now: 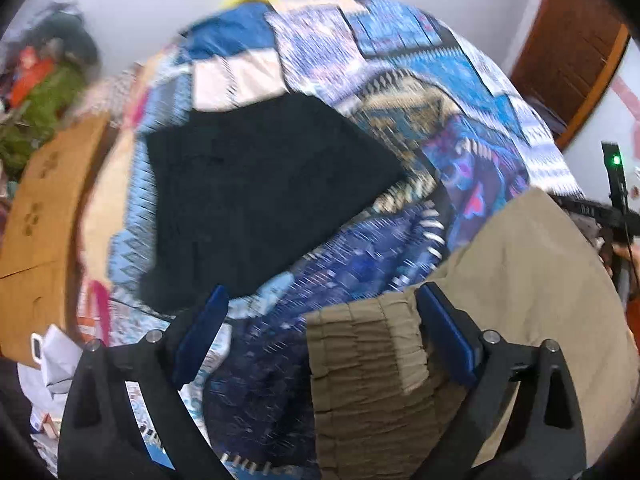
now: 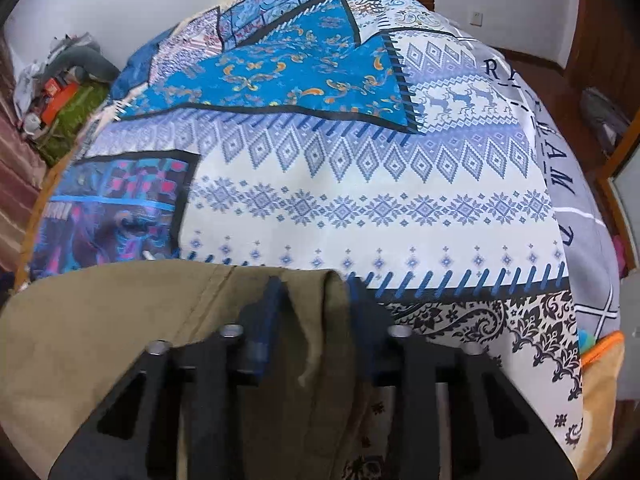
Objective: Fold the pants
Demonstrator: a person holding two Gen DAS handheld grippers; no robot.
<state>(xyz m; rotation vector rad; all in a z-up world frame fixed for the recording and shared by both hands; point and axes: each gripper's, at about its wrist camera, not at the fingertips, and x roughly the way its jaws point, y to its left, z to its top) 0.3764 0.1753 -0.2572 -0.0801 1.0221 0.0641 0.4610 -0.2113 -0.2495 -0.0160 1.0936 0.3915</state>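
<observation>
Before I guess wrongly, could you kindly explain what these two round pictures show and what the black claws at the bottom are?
Each picture comes from a fisheye camera fixed on a hand-held gripper, looking forward along its two blue-padded fingers; a person holds one in each hand. The first is the left wrist view, the second the right wrist view. Both look down on a bed with a patterned quilt. The left gripper has its jaws wide apart, with the gathered waistband of the khaki pants lying between them beside the right finger; whether it is gripped is unclear. The right gripper has a fold of the same pants between its fingers, though its jaws look partly open. A dark garment lies on the quilt further off.
</observation>
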